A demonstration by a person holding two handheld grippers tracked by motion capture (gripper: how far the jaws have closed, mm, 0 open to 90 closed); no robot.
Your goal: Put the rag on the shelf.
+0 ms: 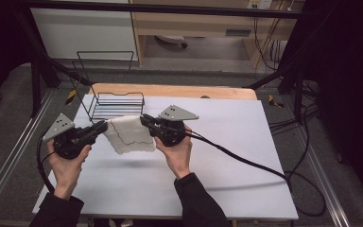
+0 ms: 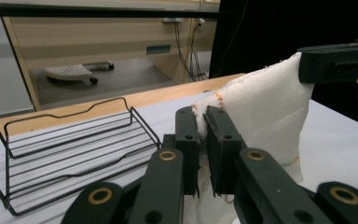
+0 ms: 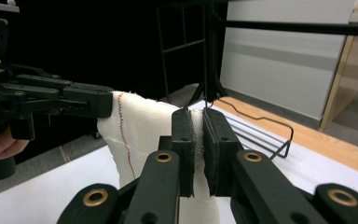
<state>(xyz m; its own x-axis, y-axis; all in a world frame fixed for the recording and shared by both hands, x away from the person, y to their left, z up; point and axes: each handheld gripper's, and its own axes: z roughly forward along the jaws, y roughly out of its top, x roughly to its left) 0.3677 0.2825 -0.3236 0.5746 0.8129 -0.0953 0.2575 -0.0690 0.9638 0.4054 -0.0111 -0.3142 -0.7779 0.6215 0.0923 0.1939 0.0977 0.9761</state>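
Observation:
A white cloth (image 1: 127, 135) with a dark stitched line hangs in the air between both grippers, above the white table (image 1: 227, 156). My left gripper (image 1: 103, 126) is shut on the cloth's left top corner. In the left gripper view the cloth (image 2: 261, 112) is pinched between the jaws of the left gripper (image 2: 203, 122). My right gripper (image 1: 145, 119) is shut on the right top corner. The right gripper view shows the cloth (image 3: 142, 128) clamped by the right gripper (image 3: 196, 122), with the other gripper holding its far corner.
A black wire rack (image 1: 116, 101) stands on the table just behind the cloth, also seen as the rack (image 2: 70, 144) and the rack (image 3: 256, 128) in the gripper views. A cable (image 1: 246, 163) trails right from the right gripper. Black frame bars surround the table.

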